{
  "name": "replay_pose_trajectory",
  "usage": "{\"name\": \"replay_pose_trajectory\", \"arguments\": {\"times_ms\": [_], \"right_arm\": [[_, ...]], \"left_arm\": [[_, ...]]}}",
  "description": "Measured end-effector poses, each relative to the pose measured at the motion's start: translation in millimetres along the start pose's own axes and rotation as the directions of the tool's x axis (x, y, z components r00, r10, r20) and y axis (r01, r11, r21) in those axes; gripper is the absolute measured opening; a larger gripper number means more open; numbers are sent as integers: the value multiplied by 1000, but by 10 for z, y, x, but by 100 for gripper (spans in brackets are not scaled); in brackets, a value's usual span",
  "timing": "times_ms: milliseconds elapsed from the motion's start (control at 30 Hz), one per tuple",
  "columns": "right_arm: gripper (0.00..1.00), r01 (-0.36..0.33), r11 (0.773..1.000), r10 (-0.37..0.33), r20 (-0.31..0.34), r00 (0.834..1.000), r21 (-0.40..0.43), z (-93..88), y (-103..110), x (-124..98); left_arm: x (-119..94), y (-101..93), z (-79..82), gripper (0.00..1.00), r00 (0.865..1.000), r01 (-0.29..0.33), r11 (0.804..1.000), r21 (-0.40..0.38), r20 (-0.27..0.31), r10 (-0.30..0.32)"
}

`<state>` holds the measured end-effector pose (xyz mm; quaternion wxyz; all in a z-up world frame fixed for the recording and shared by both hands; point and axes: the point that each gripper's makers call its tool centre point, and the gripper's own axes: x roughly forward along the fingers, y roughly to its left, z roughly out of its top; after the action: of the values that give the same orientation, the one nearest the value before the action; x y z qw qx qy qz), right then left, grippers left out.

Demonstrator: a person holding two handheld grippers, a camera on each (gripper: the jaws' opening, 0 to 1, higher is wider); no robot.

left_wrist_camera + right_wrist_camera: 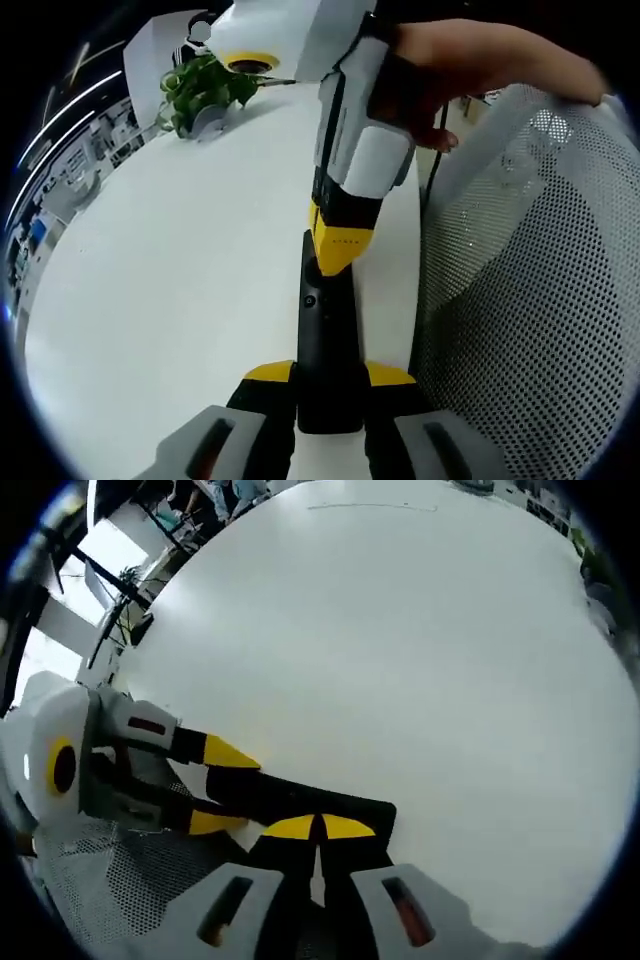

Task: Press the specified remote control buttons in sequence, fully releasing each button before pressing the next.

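Pinching the slim black remote (322, 340), the left tool (330, 380) steadies it; right tool (318, 830) pressed together, seemingly touching it.

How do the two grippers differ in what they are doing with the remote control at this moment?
The left gripper clamps one end of the black remote control between its jaws; the right gripper has its jaws together, tips down on the remote's top face. The left grips from the sides, the right comes from above. Both have yellow tips.
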<state>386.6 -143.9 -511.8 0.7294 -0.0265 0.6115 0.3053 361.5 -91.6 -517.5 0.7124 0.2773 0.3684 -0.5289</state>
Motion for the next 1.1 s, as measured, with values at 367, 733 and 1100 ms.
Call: {"name": "replay_pose_trajectory", "arguments": {"times_ms": [367,733,1100], "right_arm": [[0,-38,999,38,5,999,34,44,91,-57],[0,-13,1000,11,-81,997,-24,-91,147,30],[0,5,998,-9,-70,997,-58,-89,167,35]], "left_arm": [[27,-109,58,24,1000,30,999,36,10,-30],[37,-169,70,24,998,53,997,63,17,-54],[40,-166,70,24,998,55,997,60,18,-56]]}}
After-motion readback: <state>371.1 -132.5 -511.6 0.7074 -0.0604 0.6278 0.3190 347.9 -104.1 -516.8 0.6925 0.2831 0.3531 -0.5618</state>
